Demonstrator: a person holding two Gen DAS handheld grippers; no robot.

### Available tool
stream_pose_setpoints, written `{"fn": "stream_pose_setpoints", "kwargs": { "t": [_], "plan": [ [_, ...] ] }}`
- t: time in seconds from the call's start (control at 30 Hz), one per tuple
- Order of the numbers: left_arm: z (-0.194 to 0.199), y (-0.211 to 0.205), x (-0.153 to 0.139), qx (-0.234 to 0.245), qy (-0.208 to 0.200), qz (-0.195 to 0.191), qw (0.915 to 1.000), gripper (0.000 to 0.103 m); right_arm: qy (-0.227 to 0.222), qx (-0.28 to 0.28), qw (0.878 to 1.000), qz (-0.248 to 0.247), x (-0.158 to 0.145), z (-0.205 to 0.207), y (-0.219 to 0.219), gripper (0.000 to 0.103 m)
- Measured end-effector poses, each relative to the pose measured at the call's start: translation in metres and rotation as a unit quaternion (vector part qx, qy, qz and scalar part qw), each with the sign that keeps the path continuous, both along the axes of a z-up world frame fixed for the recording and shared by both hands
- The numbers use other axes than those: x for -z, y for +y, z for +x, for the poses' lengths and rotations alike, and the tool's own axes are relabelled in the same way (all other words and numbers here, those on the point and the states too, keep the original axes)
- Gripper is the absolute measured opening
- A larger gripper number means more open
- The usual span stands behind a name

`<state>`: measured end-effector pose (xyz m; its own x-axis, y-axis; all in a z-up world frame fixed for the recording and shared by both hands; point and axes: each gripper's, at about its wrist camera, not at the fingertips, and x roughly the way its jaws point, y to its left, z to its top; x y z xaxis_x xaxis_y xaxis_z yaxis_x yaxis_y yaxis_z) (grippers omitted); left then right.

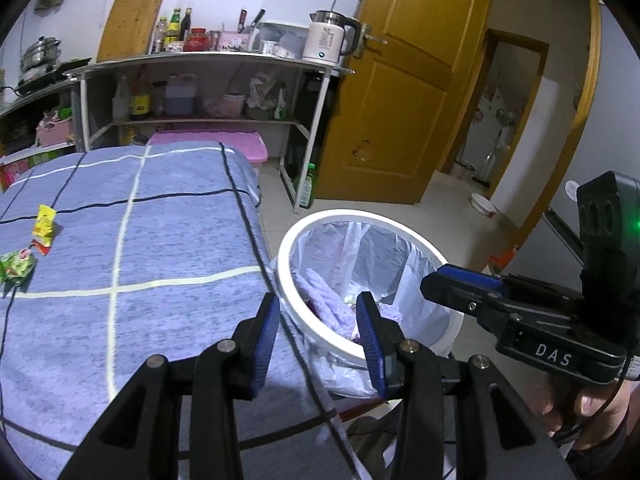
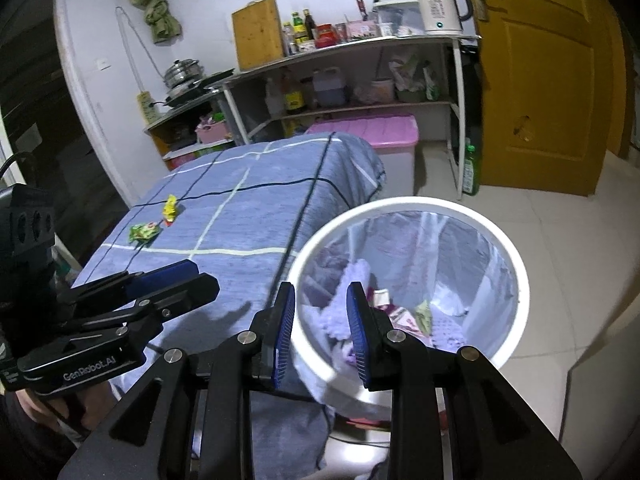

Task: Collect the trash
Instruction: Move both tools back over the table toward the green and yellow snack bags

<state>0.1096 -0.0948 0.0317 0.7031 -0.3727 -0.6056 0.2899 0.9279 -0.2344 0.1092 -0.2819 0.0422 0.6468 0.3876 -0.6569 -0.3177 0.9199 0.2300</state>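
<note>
A white trash bin (image 1: pixel 298 320) (image 2: pixel 516 284) with a clear liner stands beside the table's right edge; it holds purple cloth and wrappers (image 2: pixel 424 314). On the blue checked tablecloth (image 1: pixel 172 240) (image 2: pixel 248 216) lie a yellow wrapper (image 1: pixel 44 224) (image 2: pixel 170 207) and a green wrapper (image 1: pixel 16 266) (image 2: pixel 143 232) at the far left. My left gripper (image 1: pixel 318 312) is open and empty over the table edge by the bin. My right gripper (image 2: pixel 320 304) is open and empty over the bin's near rim. Each gripper shows in the other's view, the right (image 1: pixel 460 280) and the left (image 2: pixel 176 280).
A metal shelf (image 1: pixel 208 64) (image 2: pixel 360 48) with bottles, a kettle (image 1: pixel 330 38) and a cutting board stands behind the table. A pink-lidded box (image 2: pixel 372 132) sits under it. A yellow door (image 1: pixel 400 92) is on the right, a green bottle (image 1: pixel 308 186) on the floor.
</note>
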Motion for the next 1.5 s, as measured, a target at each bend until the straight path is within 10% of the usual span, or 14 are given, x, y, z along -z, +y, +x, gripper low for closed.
{"fn": "stream_pose_setpoints", "kwargs": {
  "t": [0.87, 1.5],
  "plan": [
    [-0.042, 0.079, -0.007, -0.098, -0.026, -0.005, 0.9948, 0.045, -0.024, -0.082, 0.996, 0.006, -0.017, -0.018, 0.079, 0.036],
    [-0.037, 0.187, 0.015, -0.224, -0.008, -0.010, 0.9745, 0.056, -0.006, -0.158, 0.987, -0.008, 0.000, 0.010, 0.163, 0.038]
  ]
}}
